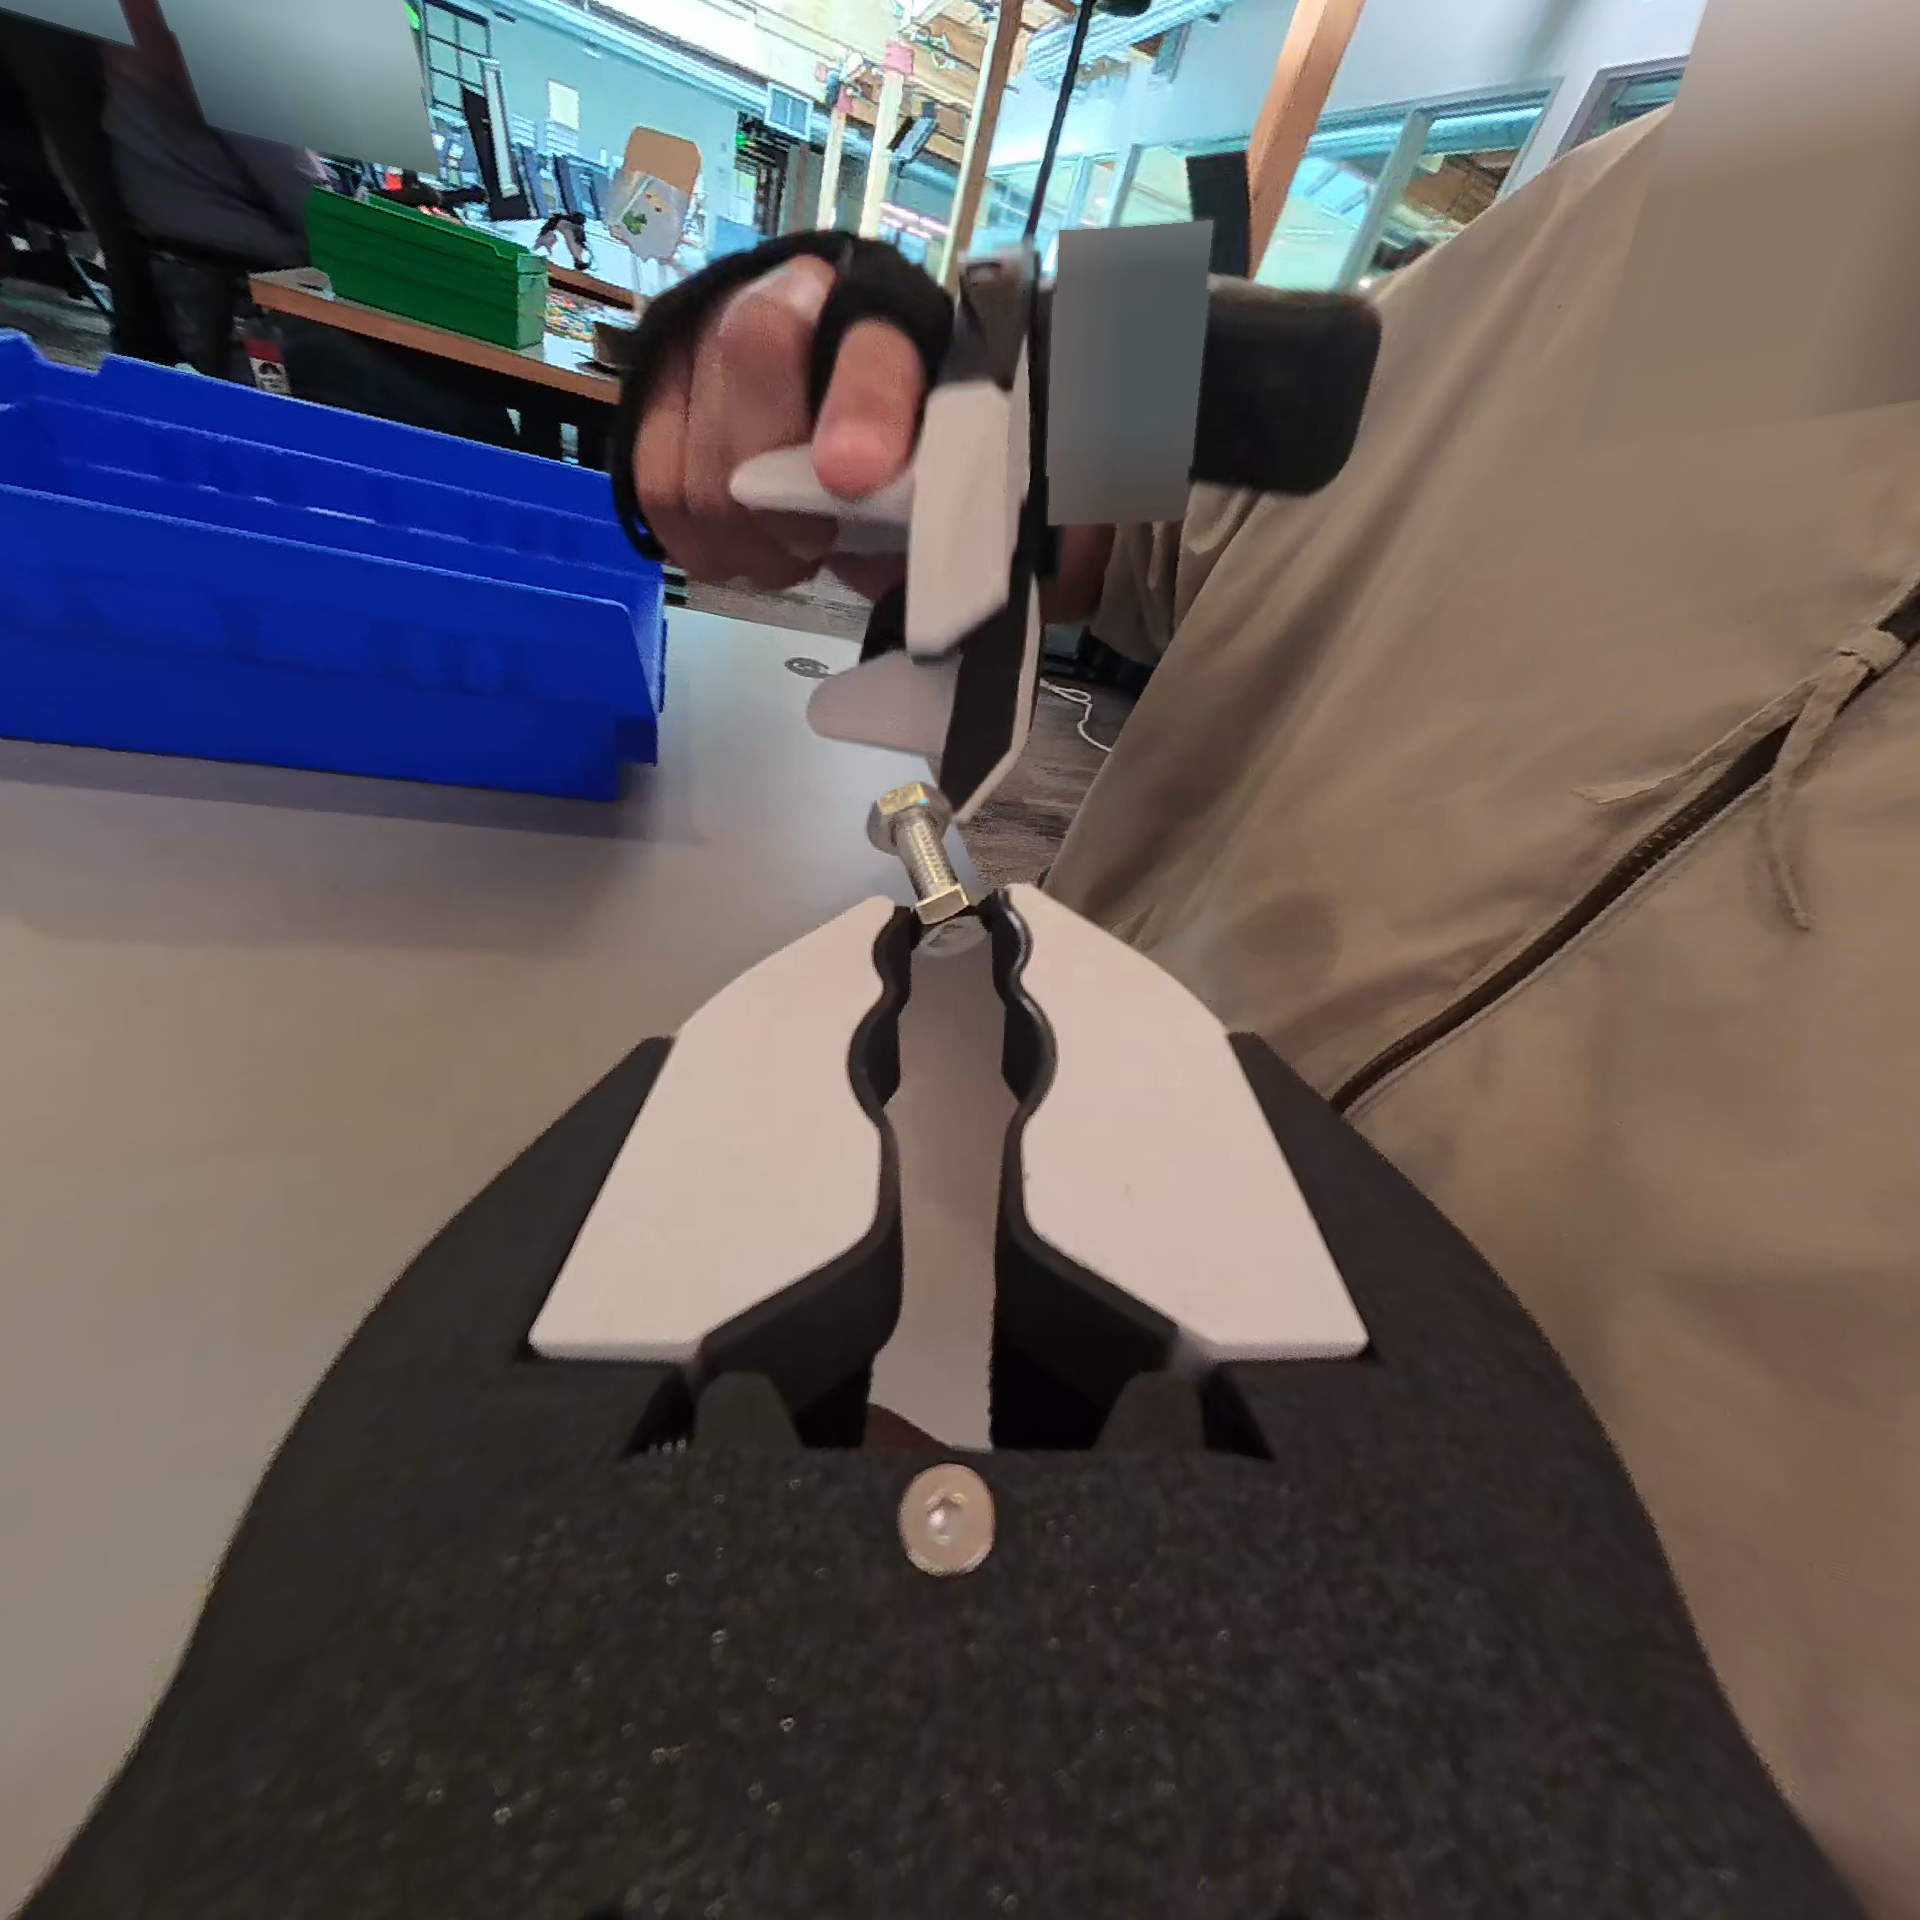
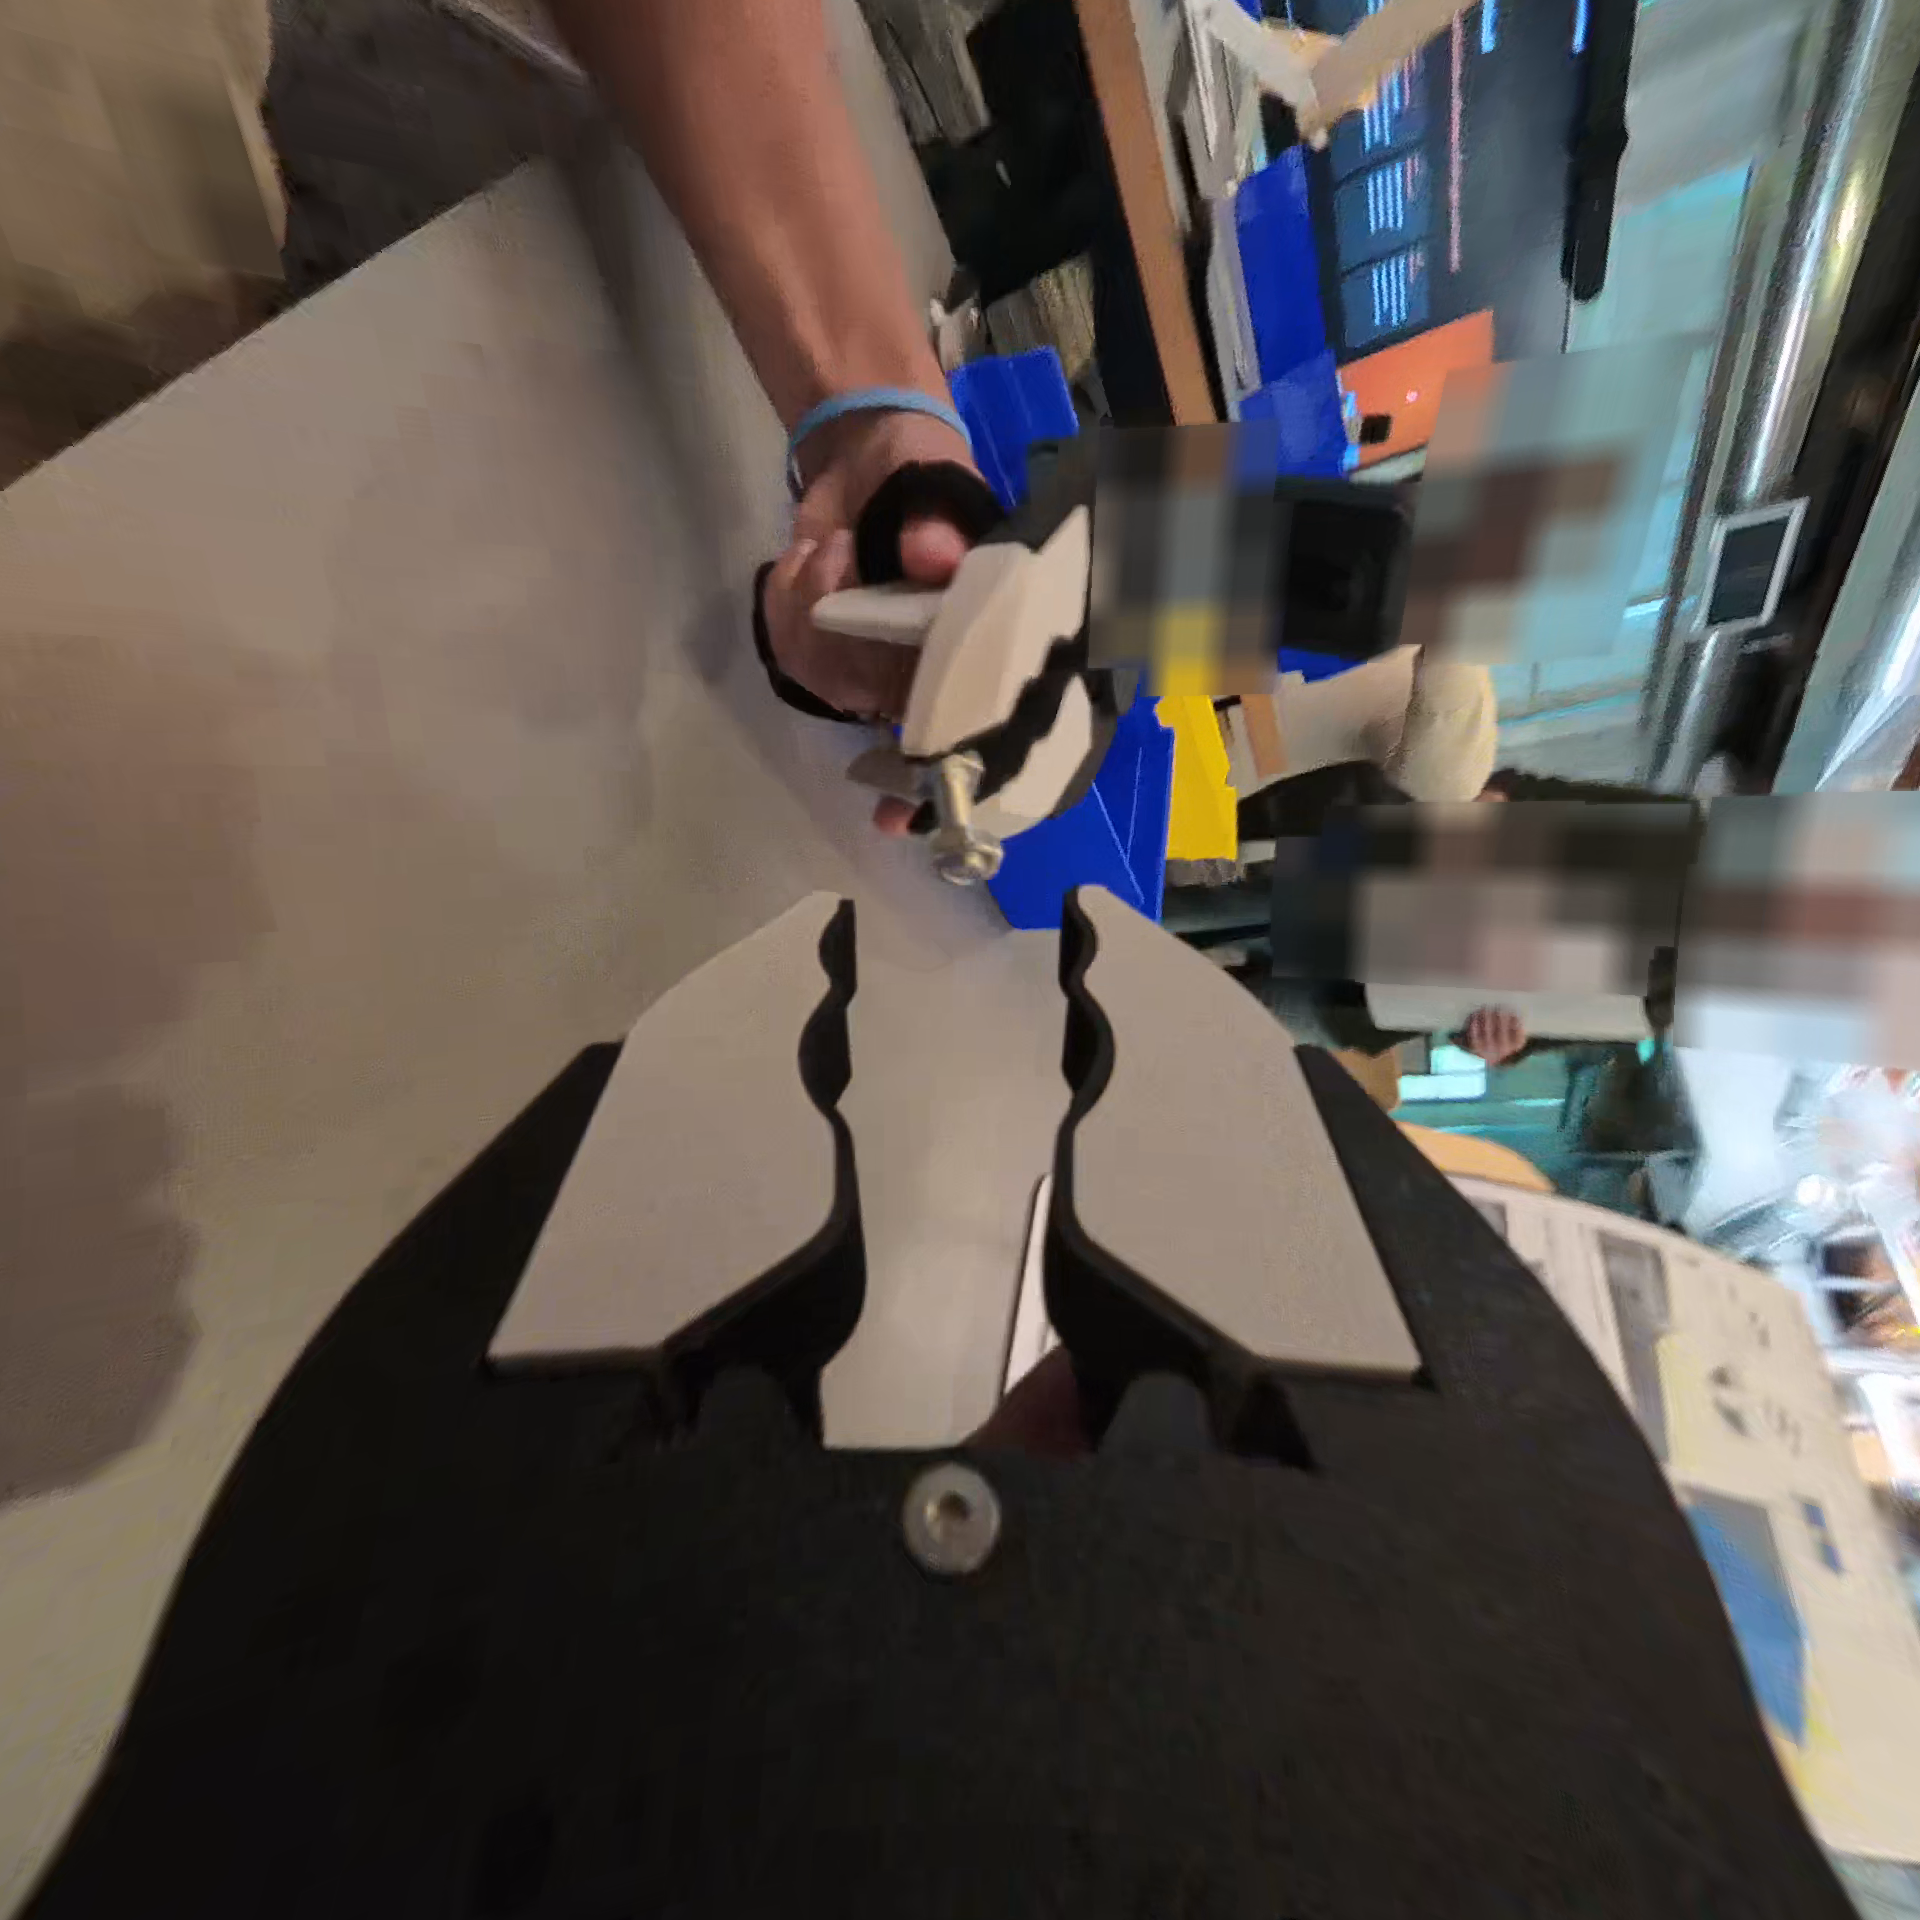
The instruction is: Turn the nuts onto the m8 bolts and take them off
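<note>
The left gripper (image 1: 951,914) has its two fingers (image 1: 790,1091) clenched on the head end of one bolt (image 1: 925,868), which is held in the air above the worktop (image 1: 260,1039), its threaded shank pointing away from the tips. One nut (image 1: 906,816) sits at the far end of that shank. The right gripper (image 2: 961,920) stands released, its two fingers (image 2: 686,1132) apart with nothing between them, just short of the nut (image 2: 966,857); in the left wrist view its tips hang just above the nut, and whether they touch it cannot be told. A hand (image 1: 748,416) holds each tool.

The worktop is plain pale grey. One blue bin (image 1: 312,582) rests on it to the left. Behind are a green bin (image 1: 426,265) on another table, timber posts and glass partitions.
</note>
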A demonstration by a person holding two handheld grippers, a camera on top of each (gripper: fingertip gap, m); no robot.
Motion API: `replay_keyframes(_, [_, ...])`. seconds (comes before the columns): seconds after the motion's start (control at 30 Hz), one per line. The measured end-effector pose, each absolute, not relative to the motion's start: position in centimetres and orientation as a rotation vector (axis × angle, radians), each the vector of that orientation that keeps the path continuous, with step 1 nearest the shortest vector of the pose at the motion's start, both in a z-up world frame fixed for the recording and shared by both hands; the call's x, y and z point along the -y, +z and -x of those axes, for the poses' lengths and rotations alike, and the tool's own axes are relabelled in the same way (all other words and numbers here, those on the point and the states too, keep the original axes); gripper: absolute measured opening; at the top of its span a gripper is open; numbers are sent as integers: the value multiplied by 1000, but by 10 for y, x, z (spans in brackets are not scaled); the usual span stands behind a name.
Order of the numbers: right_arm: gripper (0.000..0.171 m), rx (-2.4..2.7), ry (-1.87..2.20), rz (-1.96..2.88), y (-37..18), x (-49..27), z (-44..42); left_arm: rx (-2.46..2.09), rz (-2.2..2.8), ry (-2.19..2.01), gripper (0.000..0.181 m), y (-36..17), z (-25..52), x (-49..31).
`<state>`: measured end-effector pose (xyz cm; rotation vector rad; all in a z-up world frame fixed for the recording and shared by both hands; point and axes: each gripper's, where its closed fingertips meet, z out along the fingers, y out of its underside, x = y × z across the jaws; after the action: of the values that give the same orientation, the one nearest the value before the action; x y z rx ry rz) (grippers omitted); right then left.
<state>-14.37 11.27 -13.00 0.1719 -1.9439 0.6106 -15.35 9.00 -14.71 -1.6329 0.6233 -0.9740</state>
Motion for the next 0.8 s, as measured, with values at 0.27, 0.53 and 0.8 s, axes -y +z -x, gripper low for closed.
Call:
replay_keyframes(0.27, [25,1981,772,-167,-140,-94,144,-689,1649,-1015,15,-150,138,-85])
replay_keyframes(0.53, [14,2106,954,32,-142,-92,144,-707,1666,-977,15,-155,137,-85])
replay_keyframes(0.8, [14,2217,1508,601,-146,-93,145,-716,1674,-923,15,-154,143,-87])
